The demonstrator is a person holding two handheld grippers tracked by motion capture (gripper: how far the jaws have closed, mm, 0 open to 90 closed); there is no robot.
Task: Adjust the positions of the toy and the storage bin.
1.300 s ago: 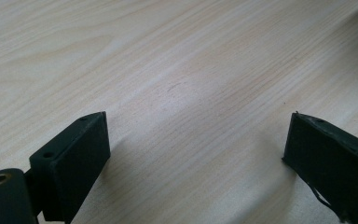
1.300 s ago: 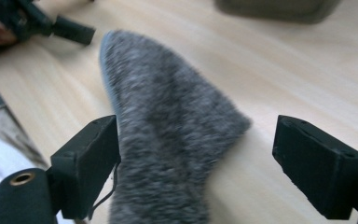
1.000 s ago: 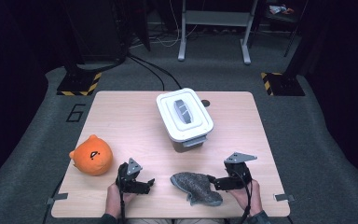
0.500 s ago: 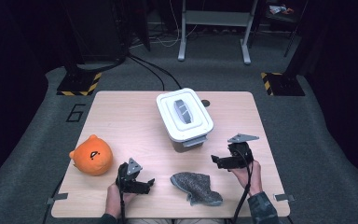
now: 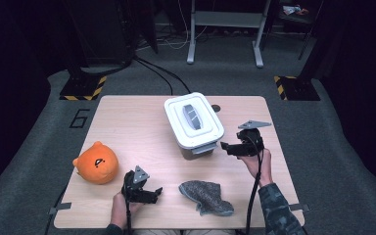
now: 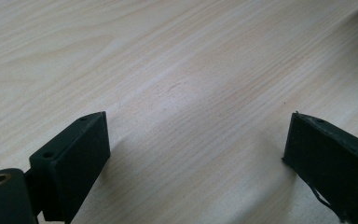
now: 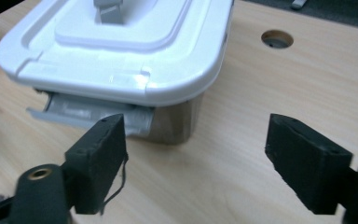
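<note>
Both claws gape over the pale wooden table [image 5: 127, 122]; dark grey carpet [image 5: 39, 147] surrounds it.

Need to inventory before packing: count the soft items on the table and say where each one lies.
2. The orange plush toy sits near the table's left edge, beside the left gripper. The grey cloth lies crumpled at the near edge, below the white lidded box. The box may hide more inside.

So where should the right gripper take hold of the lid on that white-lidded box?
Probably the grey latch under the lid's near edge: it flips out as a thin lip. The right gripper, jaws open, already faces that side, so come in level from there.
</note>
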